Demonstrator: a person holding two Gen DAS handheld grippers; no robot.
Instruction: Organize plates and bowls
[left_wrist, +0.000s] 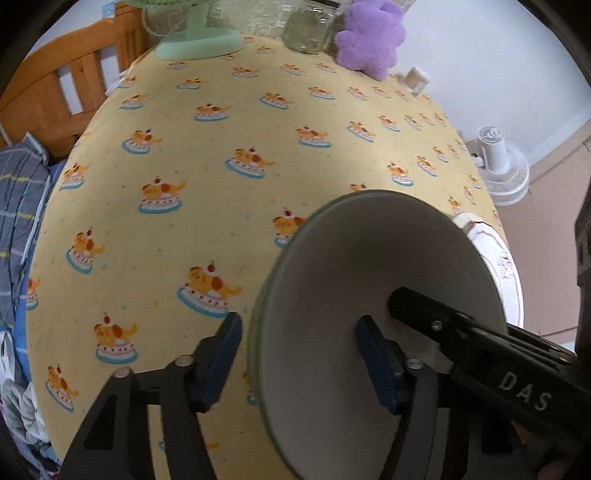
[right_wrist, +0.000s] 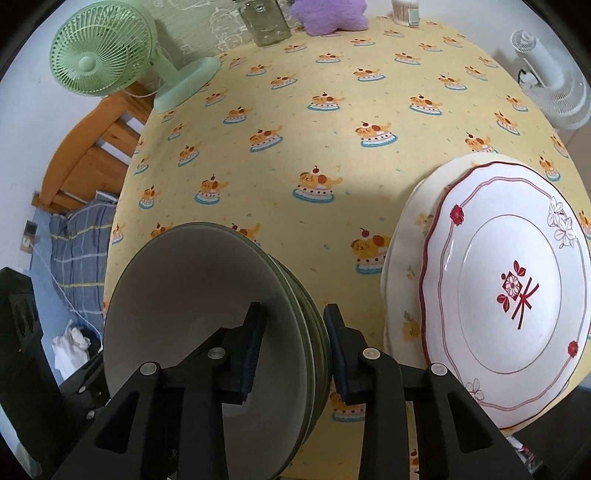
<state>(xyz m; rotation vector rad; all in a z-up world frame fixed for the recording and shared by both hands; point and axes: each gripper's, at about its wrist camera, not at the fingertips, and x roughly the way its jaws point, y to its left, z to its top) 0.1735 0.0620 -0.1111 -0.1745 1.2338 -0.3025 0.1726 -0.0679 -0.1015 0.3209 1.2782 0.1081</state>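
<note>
A stack of grey-white bowls with green rims (right_wrist: 192, 288) stands tilted on the yellow tablecloth (right_wrist: 332, 155). My right gripper (right_wrist: 295, 314) is shut on the stack's wall, one pad inside the top bowl and one outside. In the left wrist view my left gripper (left_wrist: 299, 325) straddles the opposite rim of the bowl (left_wrist: 351, 258). Its right pad is inside, and its left pad stands a little off the outer wall. A finger of the right gripper (left_wrist: 417, 306) shows inside the bowl. A white plate with red flowers (right_wrist: 509, 295) lies on a cream plate (right_wrist: 402, 295) at the right.
At the table's back stand a green desk fan (right_wrist: 92, 51), a glass jar (right_wrist: 266, 22), a purple plush (right_wrist: 328, 14) and a small swab box (right_wrist: 404, 11). A white fan (right_wrist: 546, 81) is on the floor to the right. A wooden bed frame (right_wrist: 96, 155) lies to the left.
</note>
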